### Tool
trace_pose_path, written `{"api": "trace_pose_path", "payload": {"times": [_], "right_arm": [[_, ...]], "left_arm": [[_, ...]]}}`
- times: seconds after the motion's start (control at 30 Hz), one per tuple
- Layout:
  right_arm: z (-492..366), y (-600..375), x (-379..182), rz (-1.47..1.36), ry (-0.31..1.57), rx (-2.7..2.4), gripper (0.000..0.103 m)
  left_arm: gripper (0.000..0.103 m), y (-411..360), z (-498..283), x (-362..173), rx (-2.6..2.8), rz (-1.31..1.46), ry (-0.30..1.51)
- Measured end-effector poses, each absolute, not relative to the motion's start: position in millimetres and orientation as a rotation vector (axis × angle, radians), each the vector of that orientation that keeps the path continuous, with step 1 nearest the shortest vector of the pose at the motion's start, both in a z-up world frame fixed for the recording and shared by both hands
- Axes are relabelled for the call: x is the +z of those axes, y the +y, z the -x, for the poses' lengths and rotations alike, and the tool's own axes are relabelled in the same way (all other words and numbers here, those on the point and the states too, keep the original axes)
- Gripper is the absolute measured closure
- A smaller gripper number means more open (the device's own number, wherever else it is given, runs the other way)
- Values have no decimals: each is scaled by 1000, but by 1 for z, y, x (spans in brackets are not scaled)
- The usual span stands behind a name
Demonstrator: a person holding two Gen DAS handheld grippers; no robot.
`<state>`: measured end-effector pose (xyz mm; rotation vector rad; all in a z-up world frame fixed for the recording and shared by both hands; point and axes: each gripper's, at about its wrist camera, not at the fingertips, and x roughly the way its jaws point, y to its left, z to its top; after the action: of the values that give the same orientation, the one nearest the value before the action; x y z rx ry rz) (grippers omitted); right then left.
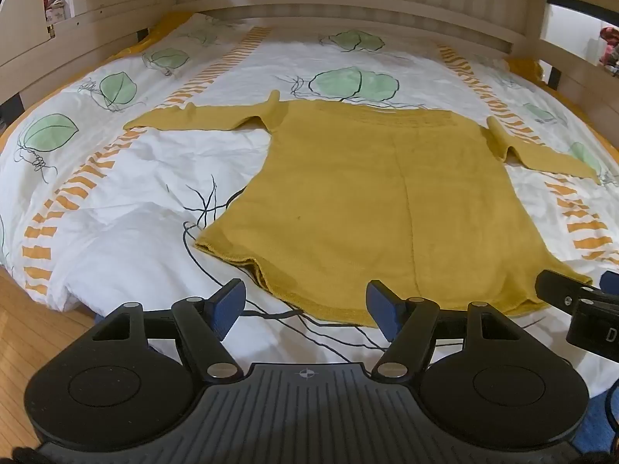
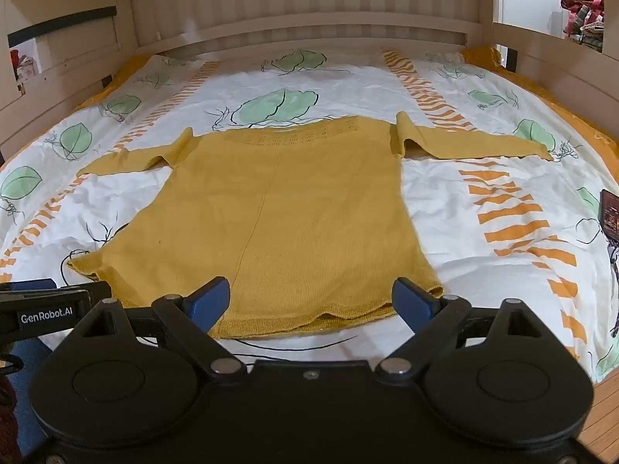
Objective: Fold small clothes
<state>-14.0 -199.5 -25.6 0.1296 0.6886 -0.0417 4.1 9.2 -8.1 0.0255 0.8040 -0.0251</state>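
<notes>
A mustard-yellow knitted sweater (image 1: pixel 359 193) lies flat on the bed, hem nearest me, both sleeves spread out sideways; it also shows in the right wrist view (image 2: pixel 278 208). My left gripper (image 1: pixel 305 305) is open and empty, just short of the hem's left part. My right gripper (image 2: pixel 309 301) is open and empty, its blue fingers on either side of the hem's right part, slightly above it. The right gripper's tip shows at the right edge of the left wrist view (image 1: pixel 572 297). The left gripper shows at the left edge of the right wrist view (image 2: pixel 50 305).
The bed carries a white duvet (image 1: pixel 127 208) printed with green leaves and orange stripes. A wooden bed frame (image 1: pixel 348 4) with rails encloses the far side and both ends. Wooden floor (image 1: pixel 23 332) lies at the near left. A dark card (image 2: pixel 610 212) lies at the bed's right edge.
</notes>
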Motion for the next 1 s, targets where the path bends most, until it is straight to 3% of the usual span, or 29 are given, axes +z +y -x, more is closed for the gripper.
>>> {"api": "trace_pose_path", "payload": {"times": [1.0], "right_arm": [[14, -199, -29, -128, 691, -42, 11]], "left_arm": [[35, 11, -2, -11, -24, -34, 814]]}}
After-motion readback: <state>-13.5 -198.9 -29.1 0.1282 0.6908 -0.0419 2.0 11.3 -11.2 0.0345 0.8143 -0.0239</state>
